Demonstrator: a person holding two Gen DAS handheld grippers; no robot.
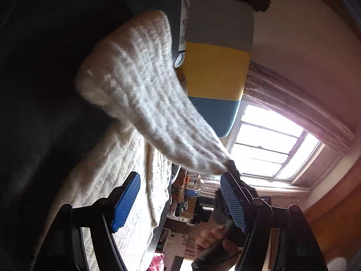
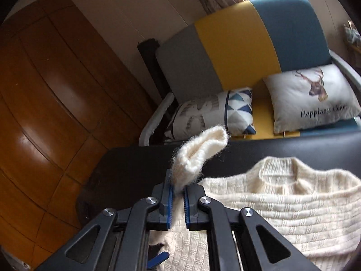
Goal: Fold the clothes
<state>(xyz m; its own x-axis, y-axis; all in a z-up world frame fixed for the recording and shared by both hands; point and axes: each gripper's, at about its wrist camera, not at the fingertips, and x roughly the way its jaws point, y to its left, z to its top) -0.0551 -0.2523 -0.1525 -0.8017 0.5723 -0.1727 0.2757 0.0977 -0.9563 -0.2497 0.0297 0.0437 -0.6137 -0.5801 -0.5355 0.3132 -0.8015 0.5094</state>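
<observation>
A cream knit sweater (image 2: 282, 205) lies flat on the black table (image 2: 126, 169), neck toward the sofa. My right gripper (image 2: 178, 187) is shut on one sleeve near its cuff (image 2: 203, 149), and the cuff sticks up past the blue pads above the table. In the left wrist view, which is rolled sideways, the lifted sleeve (image 1: 146, 94) stretches from the sweater body (image 1: 117, 180) to the right gripper's tip (image 1: 232, 166). My left gripper (image 1: 179, 201) stands open beside the sweater's edge with nothing between its blue pads (image 1: 126, 201).
A sofa striped grey, yellow and blue (image 2: 237, 45) stands behind the table with two cushions (image 2: 311, 94). A wooden wardrobe (image 2: 45, 90) is to the left. A bright window (image 1: 266, 142) and a person's hand (image 1: 212, 237) on the right gripper's handle show in the left wrist view.
</observation>
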